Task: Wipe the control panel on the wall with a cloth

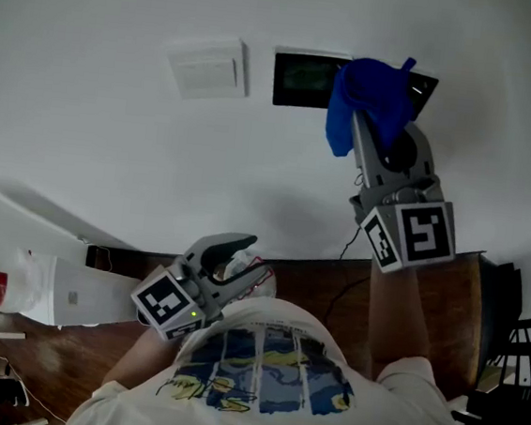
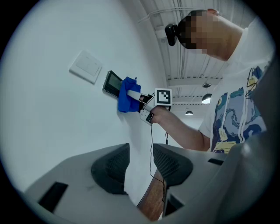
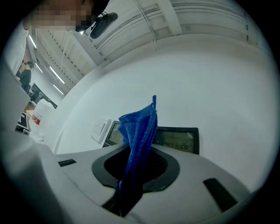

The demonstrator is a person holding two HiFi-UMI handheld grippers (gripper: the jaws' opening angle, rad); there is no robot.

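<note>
Blue cloth at wall panel, upper centre of frame.
Head view: right gripper (image 1: 359, 113) holds the blue cloth (image 1: 372, 94) over the right part of the dark control panel (image 1: 303, 79); left gripper (image 1: 247, 257) sits low, at lower centre. Left gripper view: jaws narrowly apart, nothing between them. Right gripper view: jaws clamped on the cloth, with the panel just behind it at centre.

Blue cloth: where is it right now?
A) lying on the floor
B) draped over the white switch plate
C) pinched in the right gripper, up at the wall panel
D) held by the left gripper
C: the blue cloth sits clamped between the jaws of the right gripper, in front of the control panel; the left gripper is open and empty.
</note>
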